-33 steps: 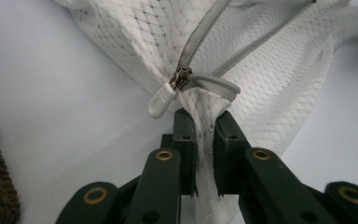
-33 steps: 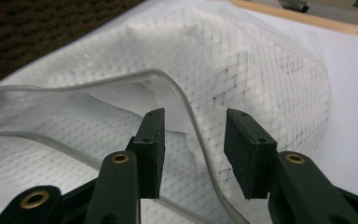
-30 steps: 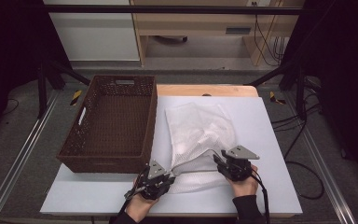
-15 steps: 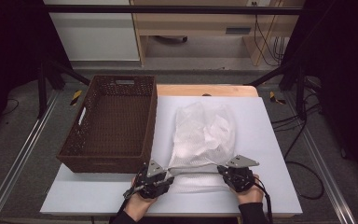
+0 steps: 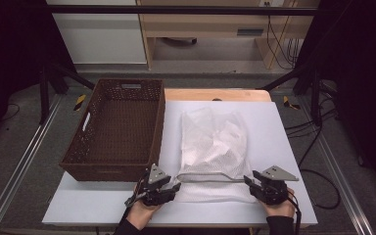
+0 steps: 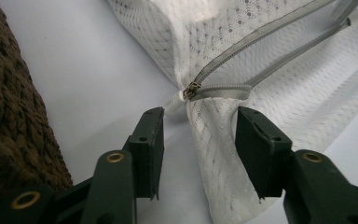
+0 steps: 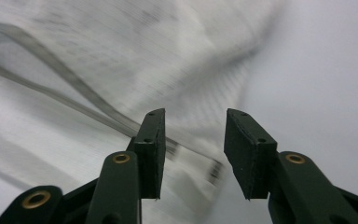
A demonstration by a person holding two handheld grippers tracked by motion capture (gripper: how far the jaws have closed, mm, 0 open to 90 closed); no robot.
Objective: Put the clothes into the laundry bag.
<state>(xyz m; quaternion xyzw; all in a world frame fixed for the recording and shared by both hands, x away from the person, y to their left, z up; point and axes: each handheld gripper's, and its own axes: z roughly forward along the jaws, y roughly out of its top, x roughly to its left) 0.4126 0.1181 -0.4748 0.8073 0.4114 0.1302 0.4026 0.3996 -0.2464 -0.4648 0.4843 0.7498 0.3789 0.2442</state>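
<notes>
A white mesh bag (image 5: 214, 142) with a grey zipper (image 5: 210, 179) lies flat on the white table (image 5: 284, 142). My left gripper (image 5: 175, 185) sits at the bag's near left corner. In the left gripper view its jaws (image 6: 198, 135) stand open and have just been opening. Loose mesh and the zipper slider (image 6: 192, 89) lie between and just ahead of the pads, unpressed. My right gripper (image 5: 248, 180) is at the near right corner, open, its jaws having just been opening. In the blurred right gripper view the zipper's end (image 7: 186, 151) lies between its jaws (image 7: 193, 135).
A dark brown wicker basket (image 5: 161, 127) stands on the table to the left of the bag, its wall close beside my left gripper (image 6: 9, 116). A wooden board (image 5: 215, 94) shows past the table's far edge. Metal rails run along both sides.
The right gripper has moved right and nearer the front edge. The bag's near edge, earlier pulled up between both grippers, has dropped flat with the zipper stretched straight. Both jaws have opened.
</notes>
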